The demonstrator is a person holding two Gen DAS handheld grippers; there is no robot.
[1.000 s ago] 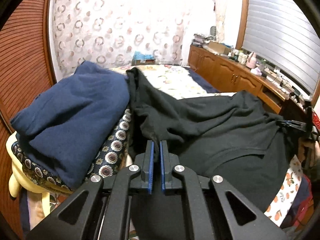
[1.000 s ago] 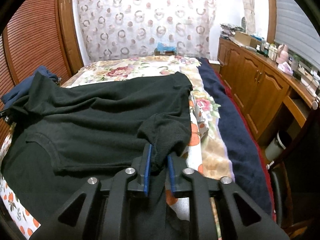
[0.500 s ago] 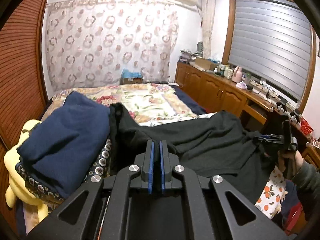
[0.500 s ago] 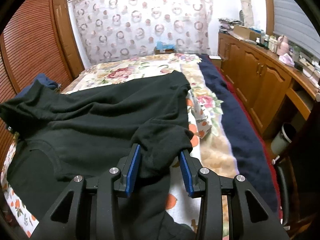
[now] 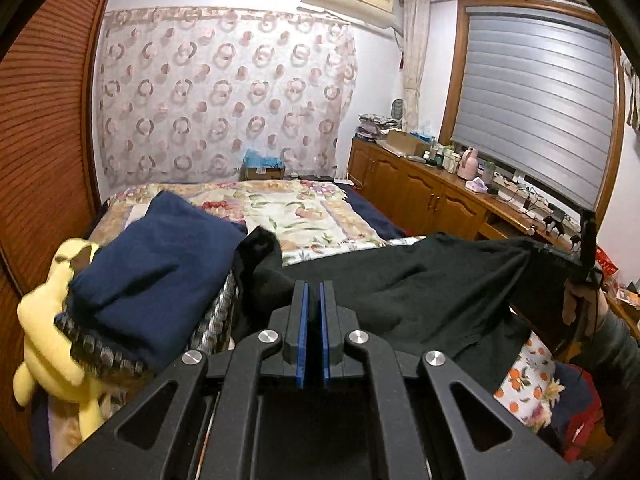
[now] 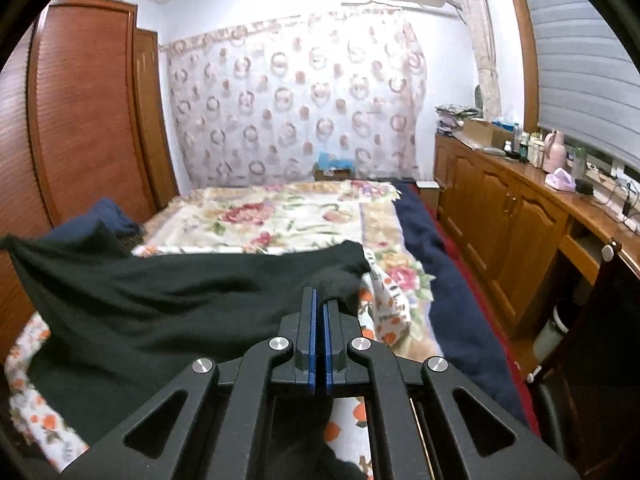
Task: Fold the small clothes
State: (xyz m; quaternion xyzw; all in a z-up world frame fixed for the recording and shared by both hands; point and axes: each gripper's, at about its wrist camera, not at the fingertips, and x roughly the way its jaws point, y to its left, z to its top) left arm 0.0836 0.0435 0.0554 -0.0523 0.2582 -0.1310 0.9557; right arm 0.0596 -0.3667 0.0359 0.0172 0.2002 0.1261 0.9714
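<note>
Matt black knit garment (image 5: pixel 420 280); glossy wooden cabinets (image 6: pixel 500 216)

No text, label or number is legible anywhere here.

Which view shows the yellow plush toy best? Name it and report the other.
Left wrist view: the yellow plush toy lies at the left edge beside the folded navy blue garment, its body clearly visible. The right wrist view doesn't show the toy at all.

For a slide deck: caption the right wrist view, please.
Right tongs shut on a black garment, lifting its edge above the floral bedspread.
</note>
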